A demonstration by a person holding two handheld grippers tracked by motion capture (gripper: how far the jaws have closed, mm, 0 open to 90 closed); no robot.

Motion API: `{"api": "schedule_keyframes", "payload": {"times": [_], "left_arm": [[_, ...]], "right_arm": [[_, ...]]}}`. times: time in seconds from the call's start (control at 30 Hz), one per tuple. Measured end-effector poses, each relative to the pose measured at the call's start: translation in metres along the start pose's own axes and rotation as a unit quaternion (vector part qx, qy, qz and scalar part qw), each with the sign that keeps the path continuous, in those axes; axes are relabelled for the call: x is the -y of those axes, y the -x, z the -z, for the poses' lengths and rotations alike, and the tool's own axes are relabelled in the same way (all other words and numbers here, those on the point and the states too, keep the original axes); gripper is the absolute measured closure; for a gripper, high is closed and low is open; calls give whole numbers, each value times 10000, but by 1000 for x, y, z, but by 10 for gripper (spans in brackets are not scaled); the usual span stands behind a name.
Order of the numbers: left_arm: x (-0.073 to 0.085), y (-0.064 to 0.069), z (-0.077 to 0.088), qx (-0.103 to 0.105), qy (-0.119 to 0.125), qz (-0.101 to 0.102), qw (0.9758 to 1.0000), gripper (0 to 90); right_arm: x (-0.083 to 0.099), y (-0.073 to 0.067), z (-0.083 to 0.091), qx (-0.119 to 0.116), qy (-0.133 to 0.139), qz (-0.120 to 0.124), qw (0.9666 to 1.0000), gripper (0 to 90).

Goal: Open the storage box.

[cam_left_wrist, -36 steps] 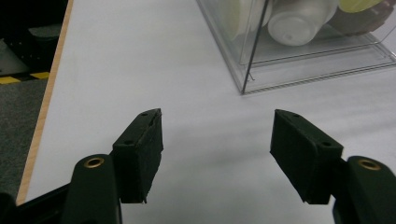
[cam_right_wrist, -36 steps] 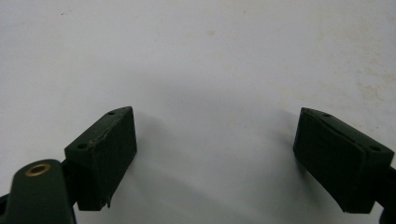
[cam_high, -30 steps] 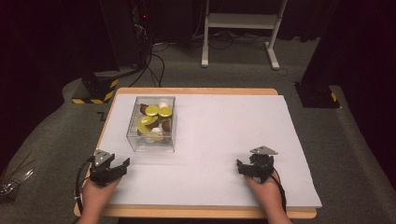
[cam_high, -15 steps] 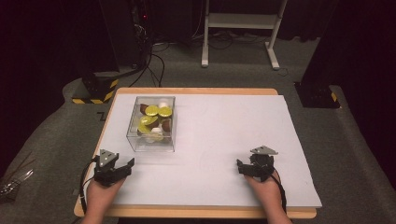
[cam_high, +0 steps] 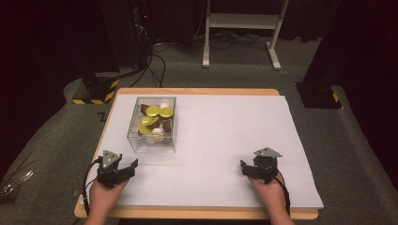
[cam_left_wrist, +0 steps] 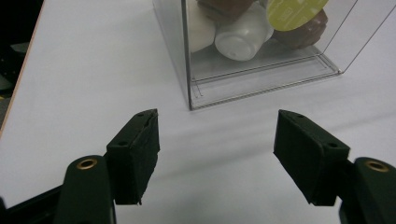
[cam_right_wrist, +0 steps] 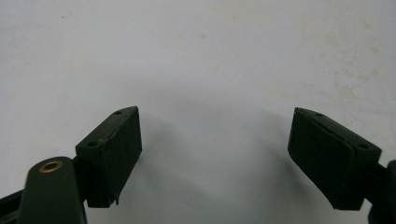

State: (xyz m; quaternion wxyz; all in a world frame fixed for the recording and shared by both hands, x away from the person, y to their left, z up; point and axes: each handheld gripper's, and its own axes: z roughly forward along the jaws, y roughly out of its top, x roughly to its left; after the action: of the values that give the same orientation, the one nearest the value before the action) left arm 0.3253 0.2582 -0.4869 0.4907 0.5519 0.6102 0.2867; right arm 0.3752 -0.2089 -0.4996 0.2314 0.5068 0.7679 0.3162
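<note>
Two hand-held grippers rest at the near edge of the table (cam_high: 281, 140), one in each of the person's hands, and neither has hold of anything. The left hand-held gripper (cam_high: 123, 169) sits at the near left corner with its jaws spread wide; in the left gripper view (cam_left_wrist: 217, 140) nothing but bare white surface lies between its pads (cam_left_wrist: 137, 149). The right hand-held gripper (cam_high: 248, 169) rests well across the table at the near right; its jaws have just been closing a little, yet in the right gripper view (cam_right_wrist: 215, 149) they stand wide apart over blank table.

Beyond the left one, a little farther up the table and slightly to its right, stands the clear box (cam_high: 152, 123), upright on the white surface with its long axis running away from the person. Its near corner (cam_left_wrist: 189, 100) faces the left jaws, just ahead but not touching. Inside lie small cups, some brown and some white (cam_left_wrist: 243, 35), with yellow-green lids (cam_high: 158, 112), heaped loosely.

The left hand is plainly the nearer one. I judge that any reach into the box falls to it: forward, slightly rightward, then over the rim from above.
</note>
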Motion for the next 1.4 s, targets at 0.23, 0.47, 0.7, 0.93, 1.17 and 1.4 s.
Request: {"api": "schedule_keyframes", "payload": {"times": [0.23,0.47,0.7,0.93,1.17,1.4], "left_arm": [[0,7,-1,48,45,32,10000,313],[0,13,-2,102,48,80,9999,304],[-1,20,-2,131,39,-27,9999,304],[-2,26,-5,148,91,-34,9998,304],[-5,37,-7,128,56,-280,9995,302],[-8,46,-13,63,115,-140,9998,296]], "right_arm": [[3,3,-2,-94,-87,-30,9999,168],[4,2,-2,-92,-85,-31,9999,168],[4,2,-2,-82,-75,-27,9999,168],[4,2,-2,-74,-63,-3,10000,169],[4,2,-2,-75,-67,-8,9999,169],[4,2,-2,-77,-67,-16,9999,169]]}}
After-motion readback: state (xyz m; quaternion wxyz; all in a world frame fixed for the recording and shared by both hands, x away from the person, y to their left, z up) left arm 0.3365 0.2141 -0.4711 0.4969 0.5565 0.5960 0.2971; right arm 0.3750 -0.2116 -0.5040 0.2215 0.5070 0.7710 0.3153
